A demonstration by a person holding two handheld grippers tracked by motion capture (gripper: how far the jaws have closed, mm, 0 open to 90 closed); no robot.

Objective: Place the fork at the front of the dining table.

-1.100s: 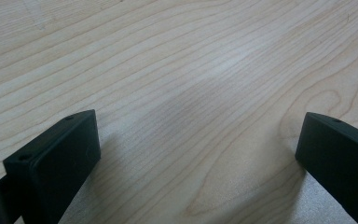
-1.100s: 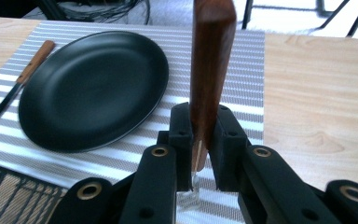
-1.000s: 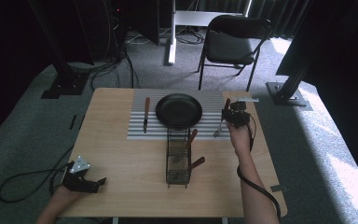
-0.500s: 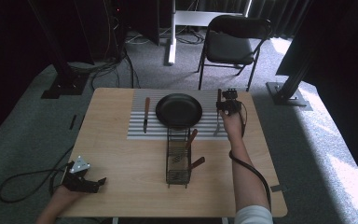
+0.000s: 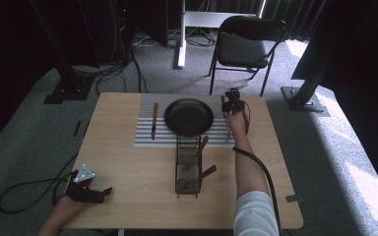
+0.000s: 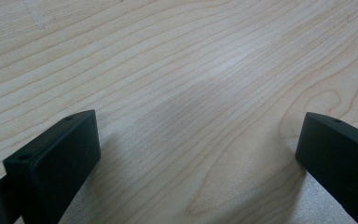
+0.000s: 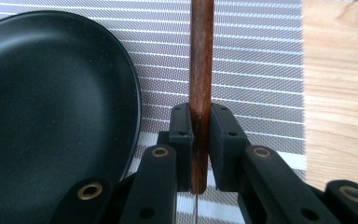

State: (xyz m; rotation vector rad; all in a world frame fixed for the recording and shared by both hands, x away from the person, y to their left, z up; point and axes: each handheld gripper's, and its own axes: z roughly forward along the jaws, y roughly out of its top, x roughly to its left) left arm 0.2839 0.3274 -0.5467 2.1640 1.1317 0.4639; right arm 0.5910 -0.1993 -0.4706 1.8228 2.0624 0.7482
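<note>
Right gripper view, right claw clamped on wooden handle, beside black plate

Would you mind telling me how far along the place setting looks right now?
Done: the black plate sits on the striped mat, with a knife to its left. In hand: the right gripper is shut on a wooden-handled utensil right of the plate. Left: two utensils wait in the wire caddy; the left gripper rests open.
</note>
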